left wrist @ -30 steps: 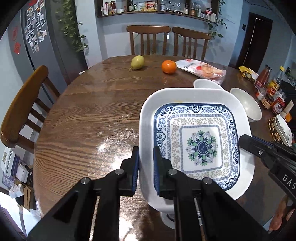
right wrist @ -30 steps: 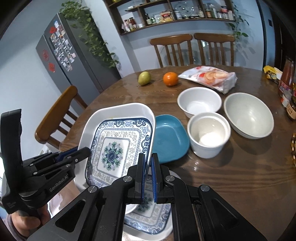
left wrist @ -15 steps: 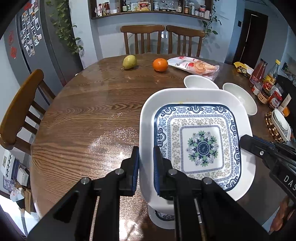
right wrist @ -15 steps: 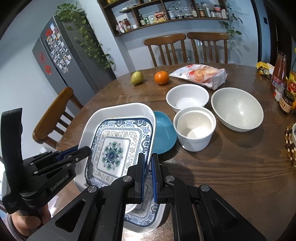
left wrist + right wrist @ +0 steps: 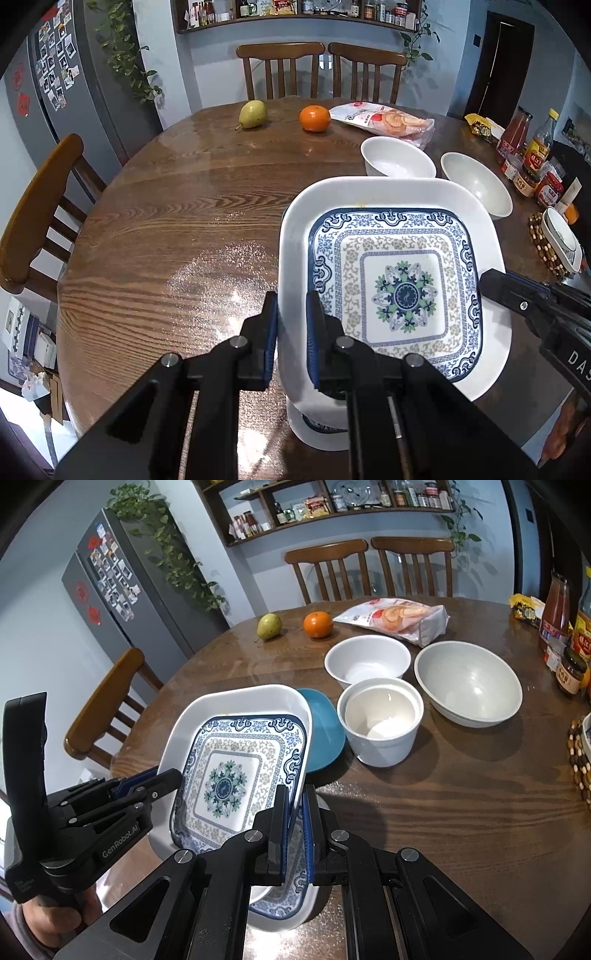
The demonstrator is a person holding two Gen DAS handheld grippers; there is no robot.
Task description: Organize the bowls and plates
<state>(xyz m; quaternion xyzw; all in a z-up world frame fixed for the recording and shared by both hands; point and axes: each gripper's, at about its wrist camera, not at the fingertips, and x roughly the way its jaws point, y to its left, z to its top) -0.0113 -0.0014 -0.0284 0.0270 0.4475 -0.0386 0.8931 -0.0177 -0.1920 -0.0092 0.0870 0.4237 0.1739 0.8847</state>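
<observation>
Both my grippers are clamped on the plate [image 5: 399, 291] rim: left [image 5: 291, 325], right [image 5: 294, 812]. It's lifted, tilted over another plate [image 5: 284, 904].

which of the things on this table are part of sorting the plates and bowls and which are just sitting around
Job: white square dish, patterned plate, blue plate, white bowls, grey bowl.

Lying about: pear, orange, snack bag, sauce bottles.
</observation>
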